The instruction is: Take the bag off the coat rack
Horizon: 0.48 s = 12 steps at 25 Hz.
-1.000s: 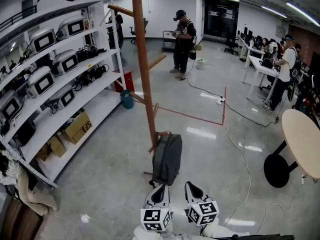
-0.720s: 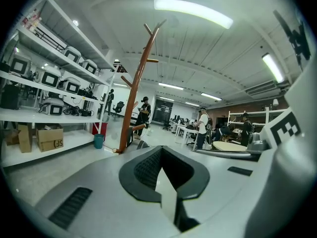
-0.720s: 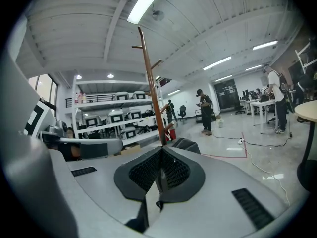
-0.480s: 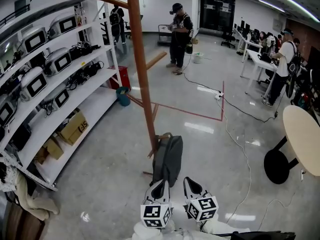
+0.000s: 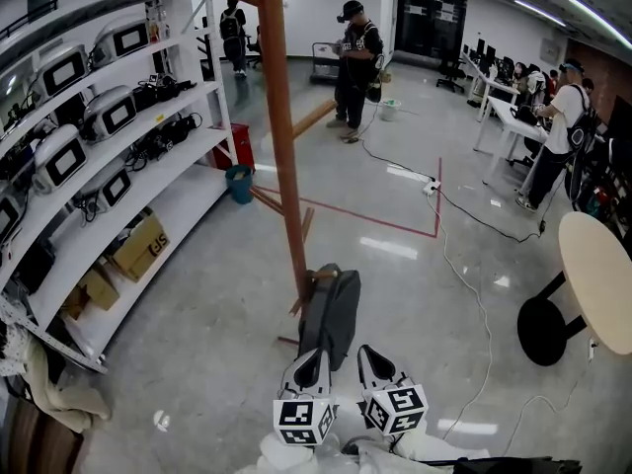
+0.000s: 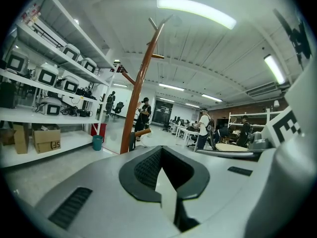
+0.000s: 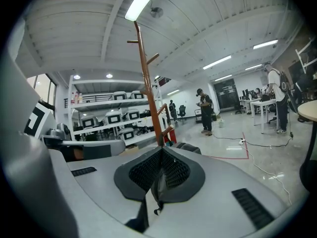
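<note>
A dark grey bag [image 5: 331, 314] hangs by its top loop from a low peg on the brown wooden coat rack [image 5: 282, 166]. The bag rests against the pole just above the floor. My left gripper [image 5: 314, 357] and right gripper [image 5: 366, 354] sit side by side just short of the bag's bottom end, both shut and holding nothing. In the left gripper view the coat rack [image 6: 137, 98] rises ahead beyond my left gripper [image 6: 161, 150]. In the right gripper view the bag's top [image 7: 189, 147] peeks over my right gripper [image 7: 161, 150], beside the coat rack [image 7: 149, 93].
White shelving [image 5: 94, 156] with monitors and cardboard boxes lines the left. A round table [image 5: 597, 275] stands at the right. A white cable [image 5: 474, 314] and red floor tape [image 5: 395, 230] run across the grey floor. People stand farther back, one [image 5: 354, 62] behind the rack.
The view has drawn slightly closer to the rack and bag. Both grippers have edged forward toward the bag's lower end and remain shut.
</note>
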Available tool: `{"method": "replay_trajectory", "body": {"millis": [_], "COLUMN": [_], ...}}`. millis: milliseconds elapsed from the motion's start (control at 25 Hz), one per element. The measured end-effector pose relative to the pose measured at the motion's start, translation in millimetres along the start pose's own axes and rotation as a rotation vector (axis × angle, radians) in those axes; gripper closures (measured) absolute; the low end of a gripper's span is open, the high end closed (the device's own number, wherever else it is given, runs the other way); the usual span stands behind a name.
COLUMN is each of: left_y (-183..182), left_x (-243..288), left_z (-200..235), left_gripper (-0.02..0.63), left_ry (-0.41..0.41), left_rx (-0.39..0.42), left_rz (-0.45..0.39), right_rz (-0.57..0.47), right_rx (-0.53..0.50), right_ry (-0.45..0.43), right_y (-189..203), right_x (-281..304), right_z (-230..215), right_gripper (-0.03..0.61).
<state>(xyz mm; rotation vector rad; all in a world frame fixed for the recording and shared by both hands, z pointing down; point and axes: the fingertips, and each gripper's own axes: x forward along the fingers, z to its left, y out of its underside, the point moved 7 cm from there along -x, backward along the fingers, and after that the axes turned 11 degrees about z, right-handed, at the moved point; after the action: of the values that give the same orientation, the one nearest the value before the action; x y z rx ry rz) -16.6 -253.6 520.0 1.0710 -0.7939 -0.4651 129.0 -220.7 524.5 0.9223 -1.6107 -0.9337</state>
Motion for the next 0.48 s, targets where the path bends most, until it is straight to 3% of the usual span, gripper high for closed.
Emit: {"method": "replay_trajectory", "body": {"millis": [480], "left_y": [6.3], "left_x": [-3.0], "left_z": [0.6], "left_gripper": [0.613], "left_ry": [-0.064], "left_rx": [-0.029], "left_rz": [0.022], "right_rz": [0.041], "right_rx": [-0.01], "right_ry": [-0.069], "right_y": [1.6], "right_x": [23.6], "right_z": [-6.2], "right_gripper": [0.568]}}
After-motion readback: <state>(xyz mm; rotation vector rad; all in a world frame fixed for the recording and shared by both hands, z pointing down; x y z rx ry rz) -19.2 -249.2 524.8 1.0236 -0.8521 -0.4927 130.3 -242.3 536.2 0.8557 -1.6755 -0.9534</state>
